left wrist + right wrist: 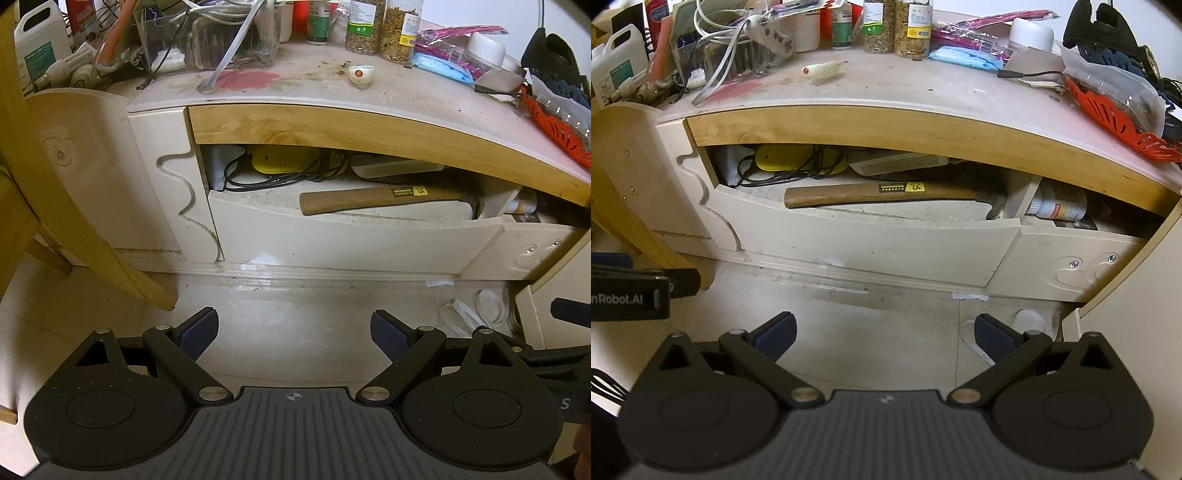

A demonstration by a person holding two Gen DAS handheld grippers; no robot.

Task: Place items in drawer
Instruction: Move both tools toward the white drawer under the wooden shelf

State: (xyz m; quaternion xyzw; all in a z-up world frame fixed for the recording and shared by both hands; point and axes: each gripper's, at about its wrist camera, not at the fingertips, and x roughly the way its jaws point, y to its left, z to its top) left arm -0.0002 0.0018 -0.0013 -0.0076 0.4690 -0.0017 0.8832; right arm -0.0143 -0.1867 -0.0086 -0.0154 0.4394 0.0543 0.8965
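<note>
The cream drawer [332, 240] [868, 240] under the desk stands pulled open. Inside lie a wooden-handled hammer [384, 197] [879, 194], a yellow device [280, 158] [779, 157] with black cables, and a white flat box [901, 164]. My left gripper [295, 332] is open and empty, held above the floor in front of the drawer. My right gripper [886, 334] is open and empty too, to the right of the left one, whose body shows at the left edge of the right wrist view [628, 291].
The desk top [406, 96] is crowded: jars [912, 26], a white small item [360, 74] [823, 70], a power strip with cables [768, 33], an orange basket [1108, 118], a white jug [37, 44]. A wooden chair leg [92, 240] stands left. A right compartment holds a bottle [1060, 206].
</note>
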